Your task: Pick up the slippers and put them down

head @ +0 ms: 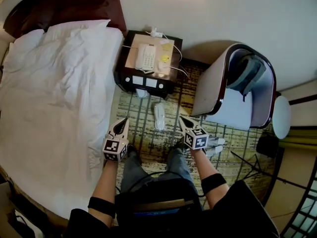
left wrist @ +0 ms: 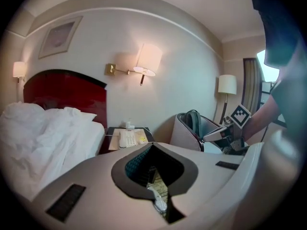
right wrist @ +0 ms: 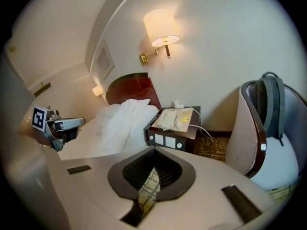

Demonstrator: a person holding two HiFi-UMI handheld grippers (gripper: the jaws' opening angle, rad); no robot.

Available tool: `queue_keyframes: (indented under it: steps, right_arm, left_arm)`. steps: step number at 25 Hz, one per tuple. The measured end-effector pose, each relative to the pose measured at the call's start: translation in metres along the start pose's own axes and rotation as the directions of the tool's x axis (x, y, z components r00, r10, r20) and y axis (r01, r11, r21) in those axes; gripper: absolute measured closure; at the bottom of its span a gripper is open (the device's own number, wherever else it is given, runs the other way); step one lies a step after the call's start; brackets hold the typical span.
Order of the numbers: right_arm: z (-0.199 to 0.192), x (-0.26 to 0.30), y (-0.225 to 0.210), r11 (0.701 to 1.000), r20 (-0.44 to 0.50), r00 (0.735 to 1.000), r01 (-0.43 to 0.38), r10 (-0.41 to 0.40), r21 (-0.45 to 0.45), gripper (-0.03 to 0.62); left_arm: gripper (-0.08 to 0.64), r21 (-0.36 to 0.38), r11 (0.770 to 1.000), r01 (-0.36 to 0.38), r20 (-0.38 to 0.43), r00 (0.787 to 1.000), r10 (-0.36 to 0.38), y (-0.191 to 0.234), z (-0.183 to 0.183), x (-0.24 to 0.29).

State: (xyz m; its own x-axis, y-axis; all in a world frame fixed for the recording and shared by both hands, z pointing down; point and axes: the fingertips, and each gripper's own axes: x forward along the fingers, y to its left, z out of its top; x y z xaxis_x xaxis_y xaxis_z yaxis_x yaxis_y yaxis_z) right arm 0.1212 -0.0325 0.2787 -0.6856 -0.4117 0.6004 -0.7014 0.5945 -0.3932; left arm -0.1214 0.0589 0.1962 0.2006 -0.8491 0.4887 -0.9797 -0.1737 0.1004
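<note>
Two grippers of mine hang over the green patterned carpet in the head view. One flat white slipper lies on the floor between the left gripper and the right gripper, just ahead of their tips.

Left gripper view: jaws together, empty, with the slipper below them.

Right gripper view: jaws together, empty, carpet beneath, and the dark wooden bedside surface ahead.

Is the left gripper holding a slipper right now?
No, the left gripper is shut and empty, while a white slipper lies on the carpet in front of the nightstand.
</note>
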Motion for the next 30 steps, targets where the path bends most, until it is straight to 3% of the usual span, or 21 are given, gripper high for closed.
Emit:
queue_keyframes:
  steps: [6,12,15,30]
  right_arm:
    - [0.043,-0.041,0.009,0.998,0.068,0.998,0.012,-0.007,-0.066,0.592]
    - [0.060,-0.070,0.013,0.998,0.127,0.992,0.002,0.007,-0.070,0.591]
    - [0.062,-0.081,0.012,0.998,0.146,0.989,0.007,0.002,-0.061,0.591]
    - [0.042,-0.081,0.027,0.999,0.118,0.993,-0.005,0.011,-0.052,0.591]
  left_arm:
    - [0.558,-0.007,1.000,-0.017,0.038,0.999,0.018,-0.004,0.025,-0.013]
    - [0.558,-0.031,1.000,-0.001,0.048,0.999,0.003,-0.020,0.030,-0.020]
    - [0.559,-0.057,0.998,-0.007,0.047,0.999,0.010,-0.023,0.028,-0.024]
    - [0.559,0.013,1.000,-0.005,0.062,0.998,0.004,-0.025,0.029,-0.043]
